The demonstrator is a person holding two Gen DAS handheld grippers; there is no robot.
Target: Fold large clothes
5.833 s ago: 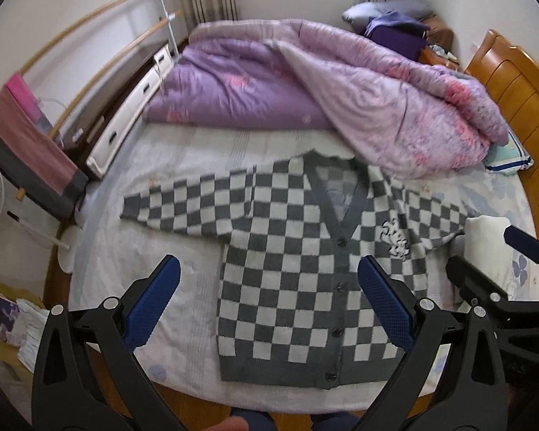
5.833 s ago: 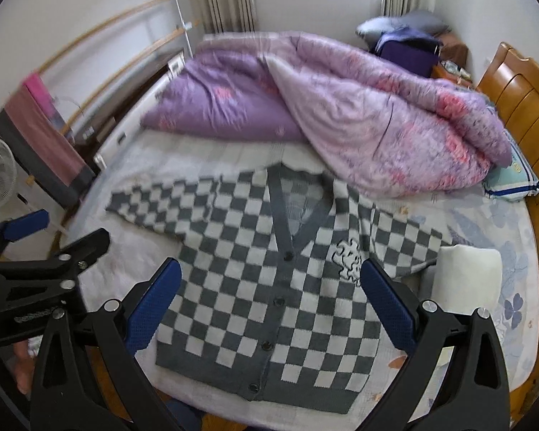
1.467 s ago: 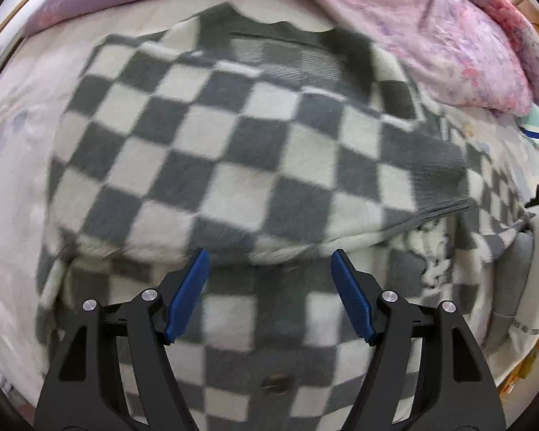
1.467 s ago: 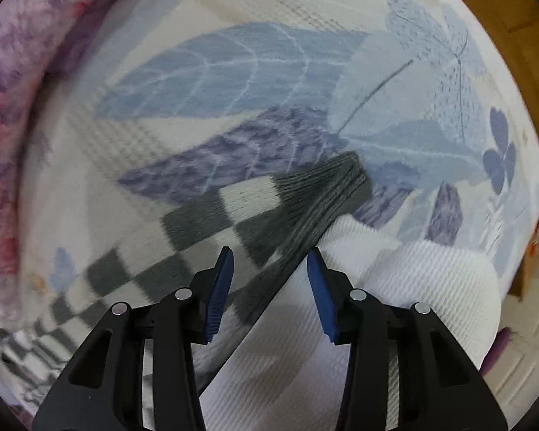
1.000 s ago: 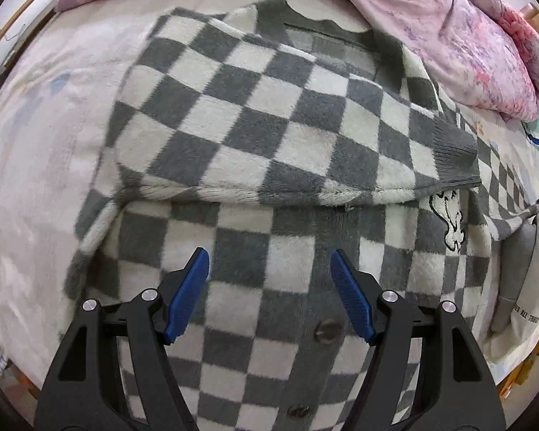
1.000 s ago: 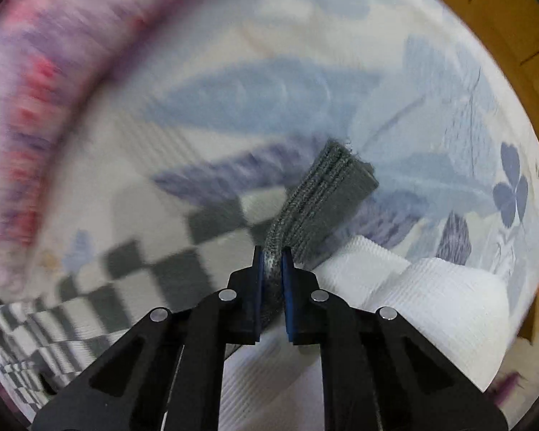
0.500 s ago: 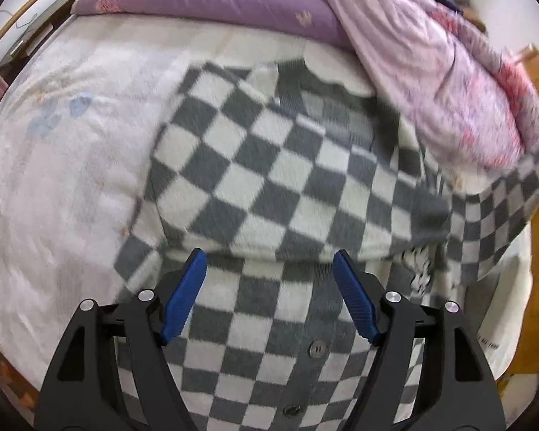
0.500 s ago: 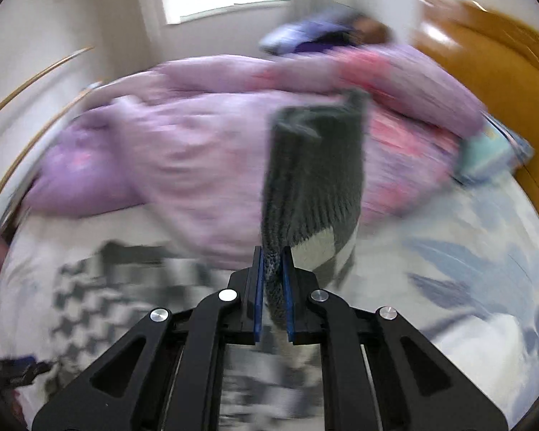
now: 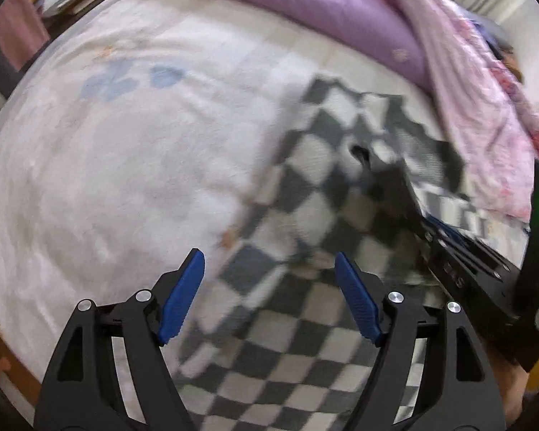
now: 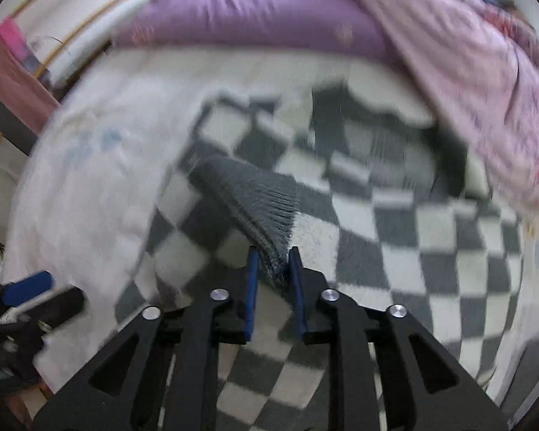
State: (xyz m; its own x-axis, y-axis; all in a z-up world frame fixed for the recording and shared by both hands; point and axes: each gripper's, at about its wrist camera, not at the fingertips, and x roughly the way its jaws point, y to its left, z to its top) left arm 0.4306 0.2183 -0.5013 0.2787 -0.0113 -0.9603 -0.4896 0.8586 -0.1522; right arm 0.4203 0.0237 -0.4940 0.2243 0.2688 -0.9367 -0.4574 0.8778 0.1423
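A grey and white checked cardigan lies flat on the bed, also in the right wrist view. My right gripper is shut on the grey ribbed cuff of its right sleeve and holds it over the cardigan's body; this gripper shows in the left wrist view too, reaching in from the right. My left gripper is open and empty, above the cardigan's left side near its edge. One of its blue fingers shows at the lower left of the right wrist view.
A purple and pink quilt is heaped along the far side of the bed. The white floral sheet is bare left of the cardigan. A pink towel hangs on a rail at the far left.
My right gripper closed on the right sleeve's cuff, lifted it and has carried it left across the cardigan's body. My left gripper has drawn back and swung left, staying open.
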